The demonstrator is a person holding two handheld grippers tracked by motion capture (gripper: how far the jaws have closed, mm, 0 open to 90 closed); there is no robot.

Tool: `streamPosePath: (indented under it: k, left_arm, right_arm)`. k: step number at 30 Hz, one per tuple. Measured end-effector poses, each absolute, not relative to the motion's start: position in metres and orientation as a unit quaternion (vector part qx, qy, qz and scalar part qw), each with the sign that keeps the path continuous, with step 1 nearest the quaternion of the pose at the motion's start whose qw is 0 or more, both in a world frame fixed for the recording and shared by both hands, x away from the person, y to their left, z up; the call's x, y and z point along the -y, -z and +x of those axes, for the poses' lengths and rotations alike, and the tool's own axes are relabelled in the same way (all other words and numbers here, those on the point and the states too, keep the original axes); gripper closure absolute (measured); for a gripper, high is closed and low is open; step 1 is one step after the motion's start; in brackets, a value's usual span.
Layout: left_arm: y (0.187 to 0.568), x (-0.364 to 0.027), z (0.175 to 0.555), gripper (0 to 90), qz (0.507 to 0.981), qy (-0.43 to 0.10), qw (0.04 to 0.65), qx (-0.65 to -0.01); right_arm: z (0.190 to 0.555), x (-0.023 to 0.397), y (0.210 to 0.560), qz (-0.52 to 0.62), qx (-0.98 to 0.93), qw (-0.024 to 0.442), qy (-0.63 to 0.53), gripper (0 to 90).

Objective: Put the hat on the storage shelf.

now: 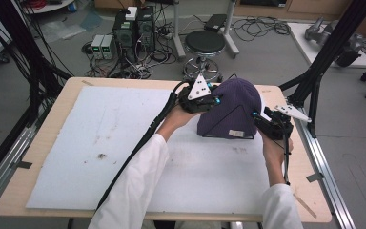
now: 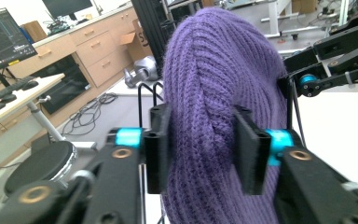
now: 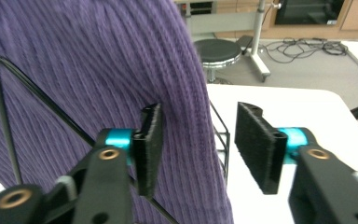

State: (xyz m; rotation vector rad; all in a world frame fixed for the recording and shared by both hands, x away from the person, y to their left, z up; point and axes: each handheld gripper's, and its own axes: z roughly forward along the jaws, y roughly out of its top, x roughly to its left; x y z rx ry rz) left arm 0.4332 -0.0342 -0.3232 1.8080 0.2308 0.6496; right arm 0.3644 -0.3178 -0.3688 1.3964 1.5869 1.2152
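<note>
purple knit hat (image 1: 231, 107) on wire stand (image 1: 228, 125) | stool (image 1: 205, 44) behind | both hand-held grippers' jaws apart

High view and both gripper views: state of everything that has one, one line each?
purple knit beanie: pulled over a black wire stand, upright on the white mat.
left gripper: jaws astride a fold of the beanie, left pad against the knit, right pad at its edge; no clear pinch.
right gripper: open, left pad touching the beanie's edge, right pad clear of it.
round stool: unoccupied, on the floor beyond the table.
</note>
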Motion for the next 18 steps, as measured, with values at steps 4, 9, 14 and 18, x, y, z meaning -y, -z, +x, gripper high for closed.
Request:
streamPosePath:
  k: [4,9,14,18]
  left_arm:
    - [0.322,0.032,0.432,48.7,0.762,-0.263,0.582,-0.108]
    - [0.317,0.029,0.428,44.7,0.752,-0.255,0.597,-0.116]
    - [0.316,0.024,0.426,42.6,0.746,-0.252,0.605,-0.119]
    - [0.315,0.014,0.423,37.3,0.739,-0.26,0.608,-0.131]
  right_arm:
    - [0.36,0.316,0.364,0.535,-0.598,0.353,-0.482,40.0]
    - [0.355,0.31,0.358,0.523,-0.593,0.368,-0.49,29.5]
    - [0.35,0.299,0.355,0.512,-0.58,0.411,-0.482,19.1]
    - [0.346,0.292,0.353,0.505,-0.576,0.414,-0.492,15.4]
